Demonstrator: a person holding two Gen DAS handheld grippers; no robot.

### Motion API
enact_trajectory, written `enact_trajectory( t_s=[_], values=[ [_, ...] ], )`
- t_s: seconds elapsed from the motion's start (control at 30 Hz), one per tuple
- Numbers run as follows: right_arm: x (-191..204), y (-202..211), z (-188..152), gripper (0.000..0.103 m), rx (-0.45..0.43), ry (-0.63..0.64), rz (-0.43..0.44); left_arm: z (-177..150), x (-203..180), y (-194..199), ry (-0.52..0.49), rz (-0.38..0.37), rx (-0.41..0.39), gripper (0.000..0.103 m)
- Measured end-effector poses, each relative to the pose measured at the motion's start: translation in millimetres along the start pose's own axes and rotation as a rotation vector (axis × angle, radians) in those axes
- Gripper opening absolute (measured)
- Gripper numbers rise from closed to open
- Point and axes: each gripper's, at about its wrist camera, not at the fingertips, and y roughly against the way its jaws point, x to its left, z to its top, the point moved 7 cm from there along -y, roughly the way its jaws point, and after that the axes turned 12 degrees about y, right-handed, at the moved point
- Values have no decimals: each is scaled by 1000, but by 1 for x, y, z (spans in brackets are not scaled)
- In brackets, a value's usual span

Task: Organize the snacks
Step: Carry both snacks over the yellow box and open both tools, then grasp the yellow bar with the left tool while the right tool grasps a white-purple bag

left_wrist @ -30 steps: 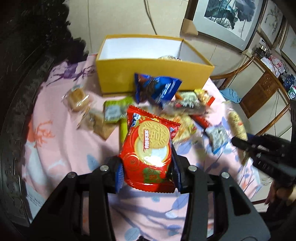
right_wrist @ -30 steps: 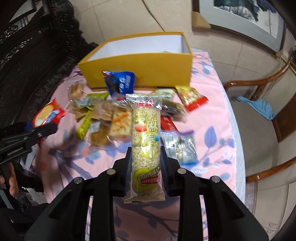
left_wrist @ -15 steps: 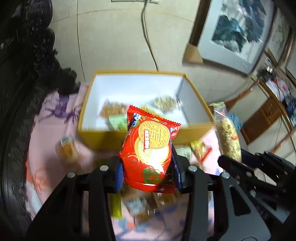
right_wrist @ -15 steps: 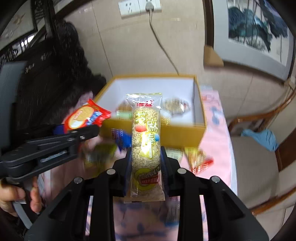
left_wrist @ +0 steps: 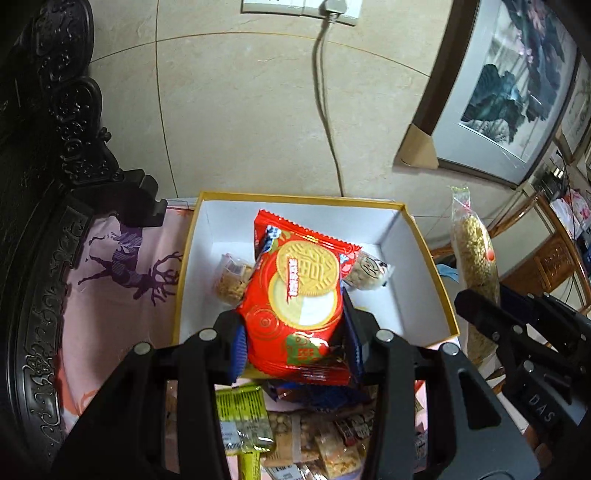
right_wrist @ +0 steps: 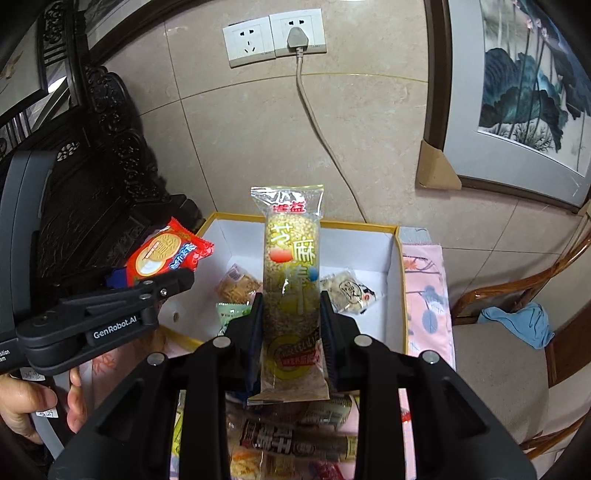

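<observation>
My left gripper (left_wrist: 295,332) is shut on a red biscuit packet (left_wrist: 299,295) and holds it above the open yellow box (left_wrist: 184,266). My right gripper (right_wrist: 291,325) is shut on a long clear sesame-bar packet (right_wrist: 291,266), held upright over the box's (right_wrist: 400,280) near edge. The box holds a few wrapped snacks, among them a grain bar (left_wrist: 231,282) and a white-wrapped one (right_wrist: 349,291). The left gripper with the red packet (right_wrist: 166,254) shows at the left of the right wrist view. The sesame bar (left_wrist: 472,258) shows at the right of the left wrist view.
Several loose snack packets (left_wrist: 314,439) lie on the pink cloth (left_wrist: 118,295) in front of the box. Dark carved furniture (left_wrist: 44,184) stands at the left. A tiled wall with a plugged socket (right_wrist: 295,35) is behind. A wooden chair (right_wrist: 517,332) stands at the right.
Both grippers rose and moved forward from the snack pile to above the yellow box, each still holding its packet. The box's inside has come into view.
</observation>
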Motion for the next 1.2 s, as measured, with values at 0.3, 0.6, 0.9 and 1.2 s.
enact_trajectory(
  t_s=[0.3, 0.6, 0.9, 1.2],
  values=[
    [-8, -14, 24, 40, 14, -1, -43, 28, 7, -5, 26, 76, -34, 99],
    [-24, 13, 12, 61, 2, -2, -80, 29, 21, 18, 21, 178, -75, 101],
    [-20, 3, -169, 62, 315, -22, -44, -89, 79, 39, 71, 198, 19, 101],
    [-8, -22, -271, 62, 454, -51, -36, -192, 162, 36, 192, 293, 185, 101]
  ],
)
